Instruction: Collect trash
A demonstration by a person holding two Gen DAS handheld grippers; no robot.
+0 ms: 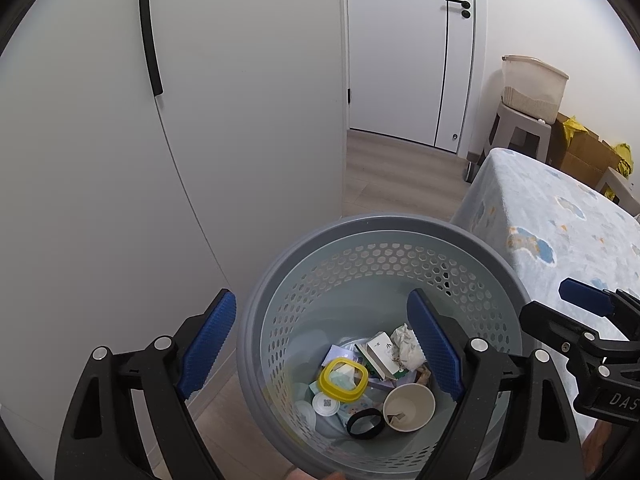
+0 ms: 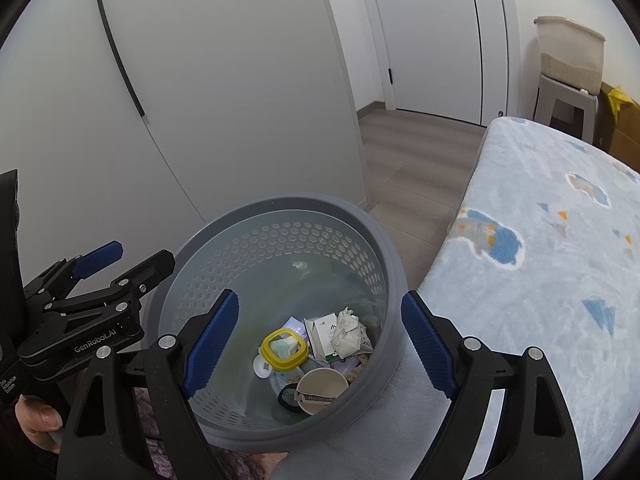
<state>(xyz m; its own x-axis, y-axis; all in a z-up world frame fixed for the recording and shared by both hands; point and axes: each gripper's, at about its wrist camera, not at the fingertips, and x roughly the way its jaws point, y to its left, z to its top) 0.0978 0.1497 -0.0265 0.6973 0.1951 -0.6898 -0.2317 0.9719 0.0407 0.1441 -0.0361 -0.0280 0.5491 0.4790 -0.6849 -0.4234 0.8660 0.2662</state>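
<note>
A grey perforated trash basket (image 1: 400,226) stands on the floor between the wardrobe and the bed; it also shows in the right wrist view (image 2: 280,204). Inside lie a yellow square ring (image 1: 343,379), a paper cup (image 1: 409,407), a white carton (image 1: 380,354), crumpled tissue (image 1: 406,344), a black ring (image 1: 365,423) and other scraps. My left gripper (image 1: 322,344) is open and empty above the basket's near left side. My right gripper (image 2: 320,344) is open and empty above the basket; it also shows at the right edge of the left wrist view (image 1: 576,304).
A white wardrobe door (image 1: 180,120) rises on the left. A bed with a light blue patterned blanket (image 2: 540,240) is on the right. Beyond are wood floor (image 1: 400,172), a white door (image 1: 400,48), a stool with a plastic tub (image 1: 534,84) and cardboard boxes (image 1: 584,152).
</note>
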